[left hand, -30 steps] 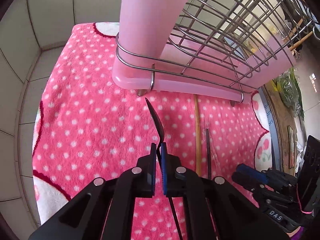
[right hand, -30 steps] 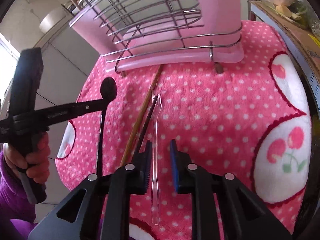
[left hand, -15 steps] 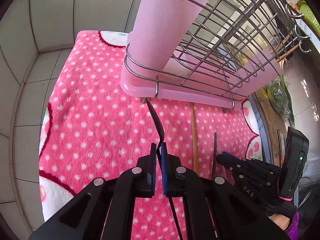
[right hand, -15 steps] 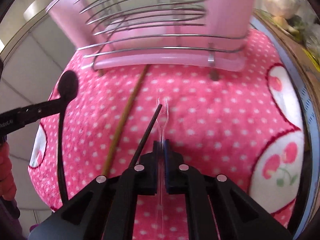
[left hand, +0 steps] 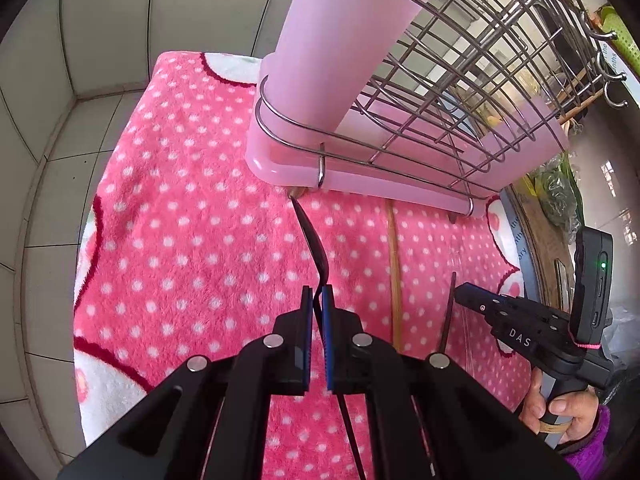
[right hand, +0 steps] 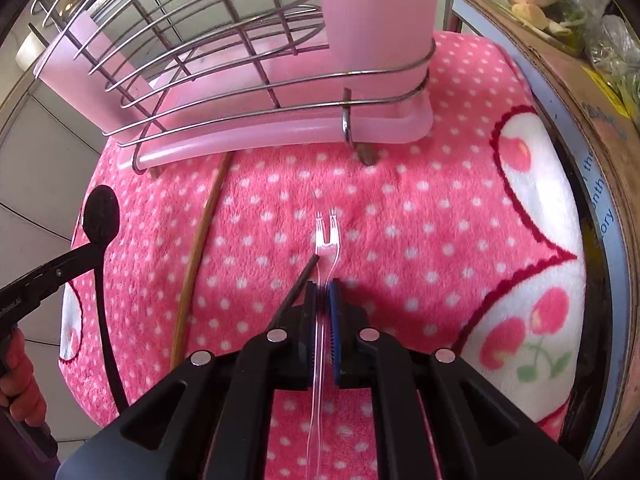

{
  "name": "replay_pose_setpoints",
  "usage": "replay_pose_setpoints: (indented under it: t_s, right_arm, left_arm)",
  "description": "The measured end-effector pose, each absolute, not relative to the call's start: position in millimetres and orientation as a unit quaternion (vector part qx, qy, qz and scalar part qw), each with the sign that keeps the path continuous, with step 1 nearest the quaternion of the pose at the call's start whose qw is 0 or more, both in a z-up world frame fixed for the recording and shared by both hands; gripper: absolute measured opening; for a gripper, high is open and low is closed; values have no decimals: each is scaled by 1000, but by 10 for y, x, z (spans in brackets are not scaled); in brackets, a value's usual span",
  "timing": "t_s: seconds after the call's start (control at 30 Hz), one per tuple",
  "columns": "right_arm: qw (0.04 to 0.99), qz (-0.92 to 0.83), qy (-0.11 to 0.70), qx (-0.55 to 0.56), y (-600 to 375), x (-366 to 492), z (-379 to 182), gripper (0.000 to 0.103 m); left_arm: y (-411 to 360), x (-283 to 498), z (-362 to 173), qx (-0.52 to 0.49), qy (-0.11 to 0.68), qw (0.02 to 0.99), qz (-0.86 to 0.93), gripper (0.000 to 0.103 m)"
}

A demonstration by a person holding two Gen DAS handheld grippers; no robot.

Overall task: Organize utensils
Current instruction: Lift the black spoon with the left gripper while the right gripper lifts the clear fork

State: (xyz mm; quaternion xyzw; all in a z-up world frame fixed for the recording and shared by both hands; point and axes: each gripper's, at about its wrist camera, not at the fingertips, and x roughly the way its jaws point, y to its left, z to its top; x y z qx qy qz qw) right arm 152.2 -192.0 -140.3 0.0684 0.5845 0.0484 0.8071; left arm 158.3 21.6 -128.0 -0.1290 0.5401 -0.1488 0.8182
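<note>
Left gripper (left hand: 318, 304) pinches black spoon (left hand: 312, 240) at neck, bowel forward, lifted over pink towel (left hand: 180, 220), likely bound for pink cup (left hand: 336, 40) in wire rack (left hand: 460, 92). Right gripper (right hand: 323, 300) clamps clear fork (right hand: 326, 236), dark chopstick (right hand: 296, 284) caught alongside. Wooden chopstick (right hand: 200, 256) lies on towel.

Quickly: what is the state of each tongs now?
Left tongs: closed on the black spoon.
Right tongs: closed on the clear fork.

Rack (right hand: 256, 80) stands on towel (right hand: 420, 216), behind chopstick (right hand: 200, 256).
</note>
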Motion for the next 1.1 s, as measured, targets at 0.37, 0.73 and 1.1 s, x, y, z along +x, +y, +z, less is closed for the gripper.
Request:
replay_pose_setpoints:
  t_s: [0.37,0.73,1.1]
  right_arm:
    - [807,76,573,117,-2154,1476,-1486,6]
    - [861,84,474,161,-2510,1094,-987,6]
    - [917,111,349,160,-2418,788,-359,6]
  left_arm:
    - [263,1541,-1228,-135,535,820,-150,4]
    - [350,1431,-997,-135,505,841,-143,4]
    - [436,1206,-545,-147,418,884,-148,4]
